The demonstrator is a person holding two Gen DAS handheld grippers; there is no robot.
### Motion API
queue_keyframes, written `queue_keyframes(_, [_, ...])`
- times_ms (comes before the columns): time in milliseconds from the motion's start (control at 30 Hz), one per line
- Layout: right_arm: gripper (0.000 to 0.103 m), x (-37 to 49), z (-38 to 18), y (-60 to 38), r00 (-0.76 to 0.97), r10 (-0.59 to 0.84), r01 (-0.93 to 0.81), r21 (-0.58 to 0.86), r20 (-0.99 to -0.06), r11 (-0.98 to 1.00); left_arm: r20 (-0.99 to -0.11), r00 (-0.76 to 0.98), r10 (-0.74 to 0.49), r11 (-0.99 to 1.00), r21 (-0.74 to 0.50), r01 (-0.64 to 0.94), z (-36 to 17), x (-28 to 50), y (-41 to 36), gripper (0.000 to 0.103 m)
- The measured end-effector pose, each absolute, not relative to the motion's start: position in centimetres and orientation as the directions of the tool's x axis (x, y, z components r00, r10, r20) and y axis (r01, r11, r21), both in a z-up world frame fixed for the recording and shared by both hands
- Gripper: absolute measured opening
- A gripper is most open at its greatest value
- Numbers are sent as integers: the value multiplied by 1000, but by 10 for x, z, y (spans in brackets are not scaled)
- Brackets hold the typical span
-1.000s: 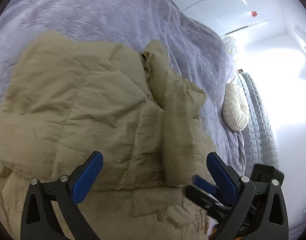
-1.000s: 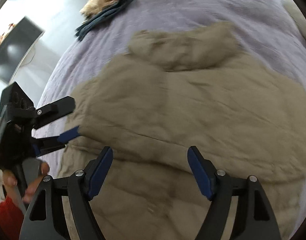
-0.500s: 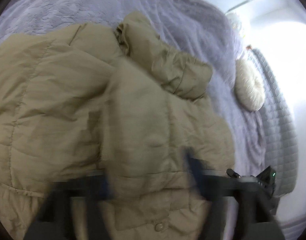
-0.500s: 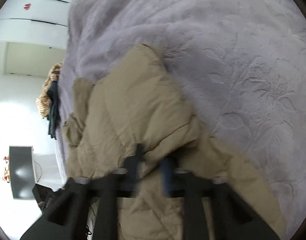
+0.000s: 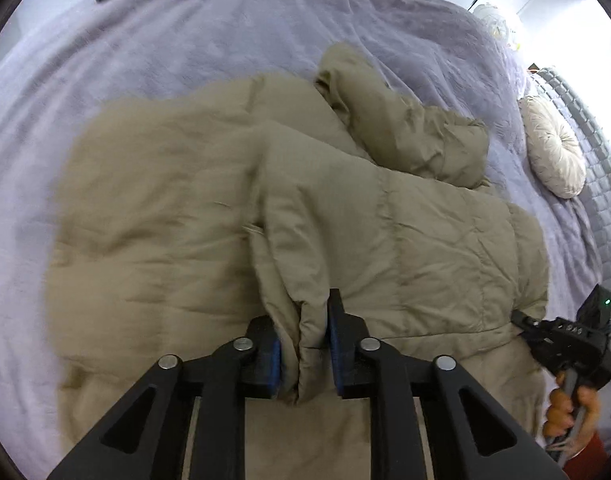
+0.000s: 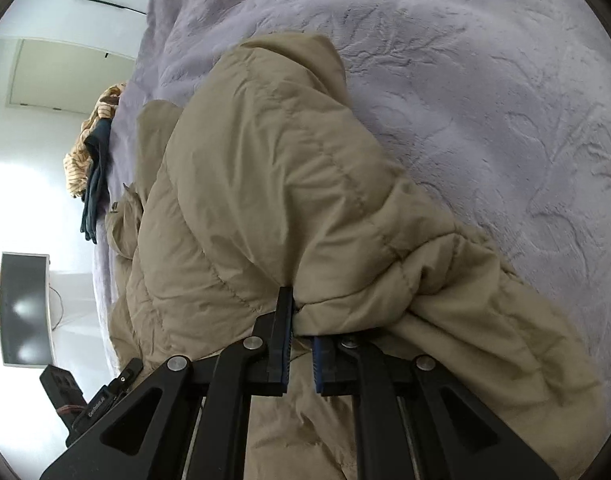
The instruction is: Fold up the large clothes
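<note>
Puffy tan quilted jacket (image 5: 193, 208), half-folded, edges pinched in left claw (image 5: 304, 344) and right claw (image 6: 301, 344)

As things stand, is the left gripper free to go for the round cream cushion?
Probably not: the left gripper is shut on a fold of the tan jacket, and the cushion lies off to the right, beyond the jacket's bulk. It would have to let go first.

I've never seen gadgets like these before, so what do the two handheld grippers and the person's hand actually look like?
Each is matte black plastic. The left gripper and right gripper have angular arms with triangular cut-outs, silver round pivot bolts, and blue pads lining the fingers. The right one's body carries a small green light. The person's hand is bare, with a red sleeve edge below it.
</note>
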State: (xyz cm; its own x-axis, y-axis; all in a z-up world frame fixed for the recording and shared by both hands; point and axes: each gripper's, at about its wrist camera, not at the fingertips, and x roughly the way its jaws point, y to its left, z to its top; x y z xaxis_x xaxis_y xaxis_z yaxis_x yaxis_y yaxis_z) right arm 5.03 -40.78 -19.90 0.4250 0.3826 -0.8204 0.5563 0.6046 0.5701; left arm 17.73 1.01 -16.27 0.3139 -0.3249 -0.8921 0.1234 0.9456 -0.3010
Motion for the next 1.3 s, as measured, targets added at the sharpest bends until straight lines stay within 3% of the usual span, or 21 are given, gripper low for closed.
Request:
queue_keyframes(300, [13, 29, -151, -388, 342, 392, 440, 514, -854, 736, -896, 367, -252, 967, -216, 137, -120, 167, 41, 21])
queue_keyframes(467, [17, 28, -113, -409, 446, 312, 389, 496, -839, 776, -873, 392, -290, 954, -231, 190, -101, 185, 10, 21])
queue_keyframes(633, [17, 57, -116, -462, 535, 277, 491, 560, -798, 667, -875, 393, -284, 955, -223, 194, -116, 208, -29, 21])
queue_keyframes(800, [17, 97, -129, -480, 558, 276, 498, 582, -782, 642, -904, 391, -175, 981, -129, 142, -156, 212, -29, 21])
queue_keyframes(933, [19, 113, -141, -479, 494, 212, 538, 488, -843, 687, -917, 361, -169, 983, -131, 129, -181, 207, -16, 21])
queue_keyframes(967, [25, 109, -145, -484, 497, 212, 547, 493, -841, 676, -916, 363, -173, 982, -135, 130, -183, 206, -15, 21])
queue_keyframes(1033, [69, 102, -152, -495, 519, 239, 564, 539, -821, 626, -918, 360, -167, 983, -126, 134, -186, 206, -16, 21])
queue_keyframes(1167, [66, 100, -176, -511, 558, 398, 550, 684, -728, 480, -921, 355, -162, 984, -123, 130, -191, 207, -17, 21])
queue_keyframes(1200, [61, 103, -183, -511, 555, 431, 551, 702, -712, 451, -920, 355, -163, 984, -125, 128, -191, 208, -16, 21])
queue_keyframes(1267, [37, 114, -197, -509, 540, 485, 551, 725, -687, 413, -920, 358, -158, 984, -119, 130, -191, 207, -18, 21])
queue_keyframes(1300, [20, 119, -201, -507, 530, 475, 558, 711, -702, 427, -920, 359, -154, 985, -113, 133, -191, 205, -19, 21])
